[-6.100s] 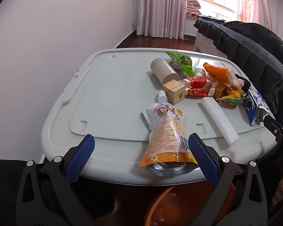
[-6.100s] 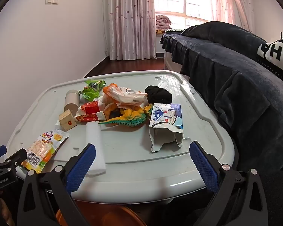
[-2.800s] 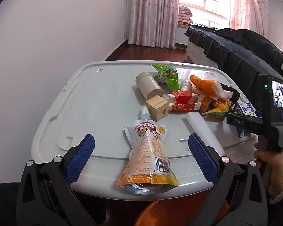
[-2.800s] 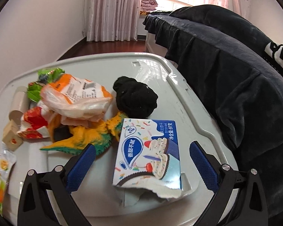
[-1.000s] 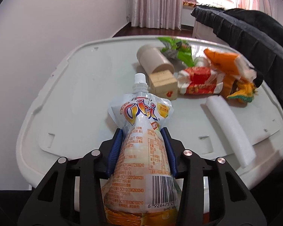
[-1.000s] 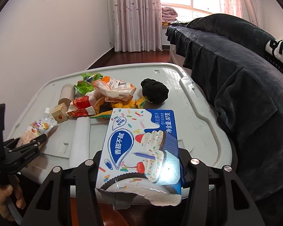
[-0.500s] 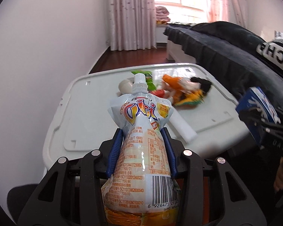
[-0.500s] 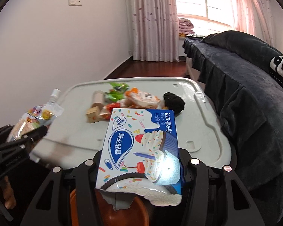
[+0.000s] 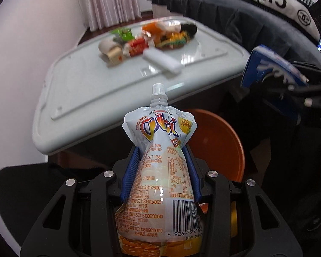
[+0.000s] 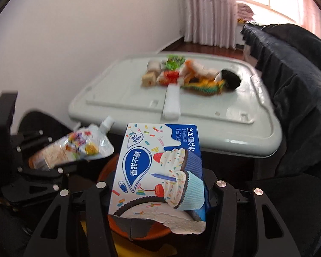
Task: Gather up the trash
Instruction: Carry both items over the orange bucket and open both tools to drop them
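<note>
Pouch (image 9: 160, 171), soft and light, sits pinched mid-body in the left gripper (image 9: 160, 173) at lower centre, while the right gripper (image 10: 158, 192) clamps the stiff, torn box (image 10: 158, 167) over the bin (image 9: 220, 141).

Left gripper (image 9: 161, 171) is holding the pouch (image 9: 160, 171) off the worktop (image 9: 79, 98), in front of its near edge, spout pointing toward the worktop. Right gripper (image 10: 158, 184) is holding the biscuit box (image 10: 160, 167) to the right of the pouch, also off the near edge. Bin (image 9: 220, 145) is sitting below both, in front of the worktop. Foam roll (image 10: 172, 102) is lying near the worktop's near edge. Behind it, the wooden block (image 10: 148, 79), paper tube (image 10: 153, 65), wrappers (image 10: 171, 72), toy dinosaur (image 10: 203, 87) and dark cloth (image 10: 231, 81) are lying in a row left to right. Sofa (image 10: 289, 68) is running along the worktop's right edge.
</note>
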{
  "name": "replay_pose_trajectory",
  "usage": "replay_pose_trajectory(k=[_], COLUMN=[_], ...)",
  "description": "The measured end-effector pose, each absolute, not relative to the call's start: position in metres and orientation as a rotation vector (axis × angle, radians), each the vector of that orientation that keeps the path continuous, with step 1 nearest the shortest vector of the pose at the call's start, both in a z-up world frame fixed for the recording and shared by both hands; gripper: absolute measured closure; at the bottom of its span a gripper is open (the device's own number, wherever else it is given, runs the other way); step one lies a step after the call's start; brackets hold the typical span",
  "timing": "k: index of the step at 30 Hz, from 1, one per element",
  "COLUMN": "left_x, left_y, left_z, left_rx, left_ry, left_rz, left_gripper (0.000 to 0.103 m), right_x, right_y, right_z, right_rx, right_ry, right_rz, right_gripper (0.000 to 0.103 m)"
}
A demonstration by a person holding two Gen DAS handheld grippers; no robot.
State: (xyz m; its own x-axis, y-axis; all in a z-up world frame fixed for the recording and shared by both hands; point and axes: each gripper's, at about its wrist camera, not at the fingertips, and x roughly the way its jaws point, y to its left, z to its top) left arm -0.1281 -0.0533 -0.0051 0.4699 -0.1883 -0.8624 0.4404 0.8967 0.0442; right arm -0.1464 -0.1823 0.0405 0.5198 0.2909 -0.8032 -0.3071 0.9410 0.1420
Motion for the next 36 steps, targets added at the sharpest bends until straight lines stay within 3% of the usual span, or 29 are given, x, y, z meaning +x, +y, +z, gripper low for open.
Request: replay_pose_trajectory(k=[7, 28, 30, 31, 33, 36], left_x=[-0.112, -0.109, -0.107, -0.108, -0.110, -0.112], left_y=[-0.045, -0.051, -0.052, -0.052, -0.052, -0.054], left_z=[-0.040, -0.060, -0.062, -0.061, -0.057, -0.050], left_rx=[0.243, 0.248, 0.251, 0.253, 0.254, 0.260], left_ry=[1.167, 1.261, 1.270, 1.268, 1.247, 1.221], left_rz=[-0.367, -0.394, -0.395, -0.394, -0.401, -0.409], left_gripper=[0.061, 0.059, 0.053, 0.043, 0.028, 0.025], right_x=[-0.130, -0.123, -0.124, -0.124, -0.125, -0.126], right_y=[-0.160, -0.157, -0.157, -0.157, -0.160, -0.168], right_z=[-0.015, -0.033, -0.034, -0.032, -0.027, -0.020], right_rx=[-0.029, -0.044, -0.046, -0.044, -0.028, -0.002], right_ry=[1.130, 1.192, 1.199, 1.190, 1.172, 1.154], right_rz=[0.402, 0.398, 0.395, 0.392, 0.396, 0.378], right_gripper=[0.050, 0.049, 0.036, 0.024, 0.022, 0.020])
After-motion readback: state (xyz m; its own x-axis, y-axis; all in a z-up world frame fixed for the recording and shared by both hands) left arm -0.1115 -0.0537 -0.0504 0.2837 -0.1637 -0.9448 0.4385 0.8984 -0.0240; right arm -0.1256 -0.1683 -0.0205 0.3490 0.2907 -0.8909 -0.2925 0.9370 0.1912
